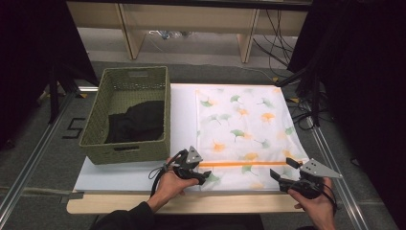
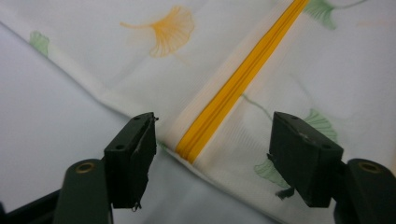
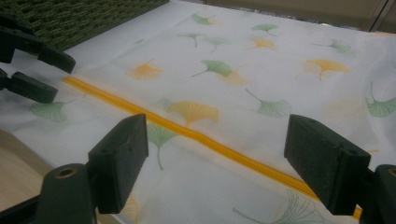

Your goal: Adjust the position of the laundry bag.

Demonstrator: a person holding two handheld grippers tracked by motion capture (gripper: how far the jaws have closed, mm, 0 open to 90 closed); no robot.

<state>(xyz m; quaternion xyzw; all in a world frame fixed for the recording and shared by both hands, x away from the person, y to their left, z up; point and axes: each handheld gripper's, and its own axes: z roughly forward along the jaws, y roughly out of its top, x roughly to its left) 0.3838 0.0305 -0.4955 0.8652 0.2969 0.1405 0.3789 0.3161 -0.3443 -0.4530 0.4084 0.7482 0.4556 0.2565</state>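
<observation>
Left gripper (image 2: pixel 212 154) and right gripper (image 3: pixel 217 161), fingers released, straddle the pouch's (image 1: pixel 244 129) yellow zipper (image 2: pixel 233 88).

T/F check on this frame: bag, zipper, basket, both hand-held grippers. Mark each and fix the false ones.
1. The left hand-held gripper straddles the yellow zipper end with jaws open. True.
2. The zipper bag lies inside the basket. False: it lies flat on the white board, beside the basket.
3. The basket holds a dark cloth. True.
4. The right hand-held gripper is shut on the zipper. False: its jaws stand open above the bag.
</observation>
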